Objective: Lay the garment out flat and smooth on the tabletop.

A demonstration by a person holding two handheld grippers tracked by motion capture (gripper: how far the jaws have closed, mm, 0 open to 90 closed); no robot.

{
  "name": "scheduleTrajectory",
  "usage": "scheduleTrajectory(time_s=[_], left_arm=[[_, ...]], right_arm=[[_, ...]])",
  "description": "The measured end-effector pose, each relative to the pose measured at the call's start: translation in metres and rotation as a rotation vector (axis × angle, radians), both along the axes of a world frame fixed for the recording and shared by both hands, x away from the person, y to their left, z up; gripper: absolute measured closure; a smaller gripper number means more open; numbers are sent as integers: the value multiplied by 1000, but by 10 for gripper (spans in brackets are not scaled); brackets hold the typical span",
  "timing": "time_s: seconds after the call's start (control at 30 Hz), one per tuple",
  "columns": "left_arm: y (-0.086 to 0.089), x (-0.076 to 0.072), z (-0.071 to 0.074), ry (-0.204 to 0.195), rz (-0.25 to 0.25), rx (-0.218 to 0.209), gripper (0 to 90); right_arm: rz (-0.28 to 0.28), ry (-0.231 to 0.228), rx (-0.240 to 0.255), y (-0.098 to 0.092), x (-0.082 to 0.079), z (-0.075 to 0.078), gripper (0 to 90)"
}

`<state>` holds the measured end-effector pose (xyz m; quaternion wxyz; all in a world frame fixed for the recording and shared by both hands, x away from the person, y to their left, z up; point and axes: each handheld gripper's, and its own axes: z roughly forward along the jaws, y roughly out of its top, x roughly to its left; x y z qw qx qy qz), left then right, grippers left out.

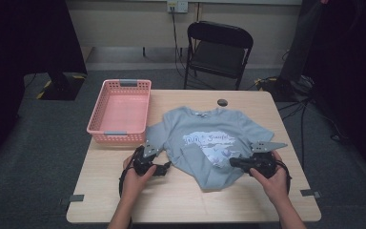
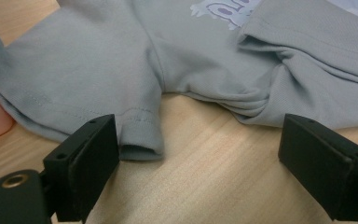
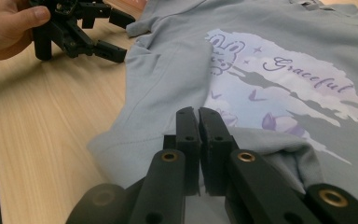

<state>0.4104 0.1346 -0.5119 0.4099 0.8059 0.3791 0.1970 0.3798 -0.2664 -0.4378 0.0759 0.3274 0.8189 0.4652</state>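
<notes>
Grey cotton T-shirt with a pale purple "Graceful" print (image 1: 209, 143) is lying face up mid-bench, partly folded, on the light wooden bench (image 1: 181, 200). Pink plastic slatted basket (image 1: 120, 110) is sitting just left of the shirt, touching its left sleeve. Small black round object (image 1: 222, 102) is resting beyond the collar. Left claw (image 1: 164, 168) is hovering just beside the shirt's left sleeve hem, jaws spread wide, gripping nothing. Right claw (image 3: 198, 122) is lying over the shirt's lower right fold, jaws pressed together; whether fabric is pinched between them, cannot tell.
</notes>
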Motion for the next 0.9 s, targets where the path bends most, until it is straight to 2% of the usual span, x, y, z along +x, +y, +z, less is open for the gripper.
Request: scheduleTrajectory(time_s=[0.13,0.9], left_arm=[[-1,0,0,2,3,-5,107],[-2,2,0,6,2,-5,84]], right_arm=[[-7,-2,24,-10,-6,0,877],[4,-14,62,-34,-34,-7,872]])
